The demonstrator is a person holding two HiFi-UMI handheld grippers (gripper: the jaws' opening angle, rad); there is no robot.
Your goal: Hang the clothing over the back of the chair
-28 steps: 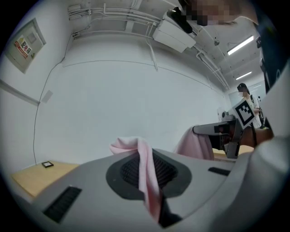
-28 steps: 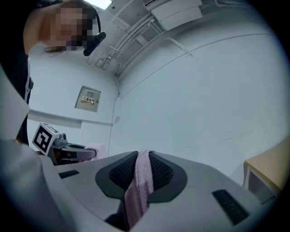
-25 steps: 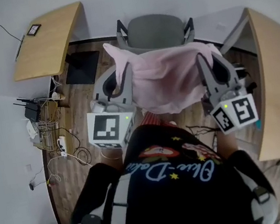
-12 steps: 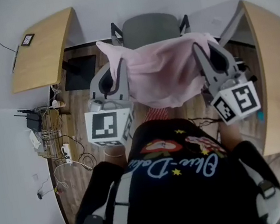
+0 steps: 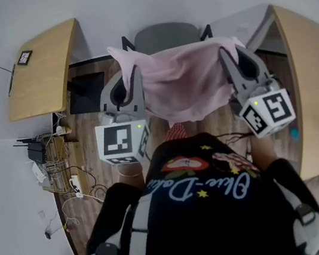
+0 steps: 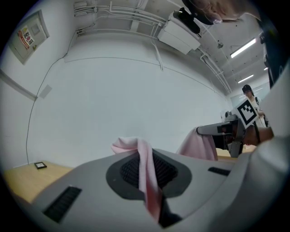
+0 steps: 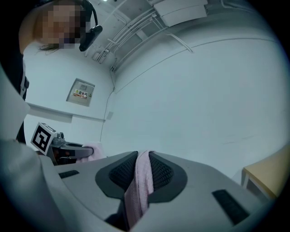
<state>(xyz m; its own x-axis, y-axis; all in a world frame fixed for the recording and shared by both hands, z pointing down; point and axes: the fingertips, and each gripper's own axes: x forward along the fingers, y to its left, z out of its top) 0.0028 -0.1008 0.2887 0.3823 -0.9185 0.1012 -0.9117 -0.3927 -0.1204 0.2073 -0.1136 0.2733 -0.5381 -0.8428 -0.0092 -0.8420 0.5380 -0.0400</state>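
Note:
A pale pink garment (image 5: 185, 80) hangs stretched between my two grippers in the head view, held up just in front of the grey chair (image 5: 165, 34), whose back shows beyond the cloth's top edge. My left gripper (image 5: 131, 72) is shut on the garment's left corner; in the left gripper view a pink fold (image 6: 147, 176) is pinched between the ribbed pads (image 6: 129, 170). My right gripper (image 5: 224, 52) is shut on the right corner, where a thicker fold (image 7: 138, 188) fills the gap between its pads (image 7: 161, 174). The chair's seat is hidden behind the cloth.
A curved wooden desk (image 5: 40, 68) stands at the left with a small dark device on it. Another wooden desk (image 5: 312, 80) runs along the right. Cables, a power strip and a router (image 5: 54, 168) lie on the wood floor at the left. A white wall is behind the chair.
Both grippers have carried the stretched garment forward toward the chair; the cloth's top edge now covers more of the chair back. The grips have not changed.

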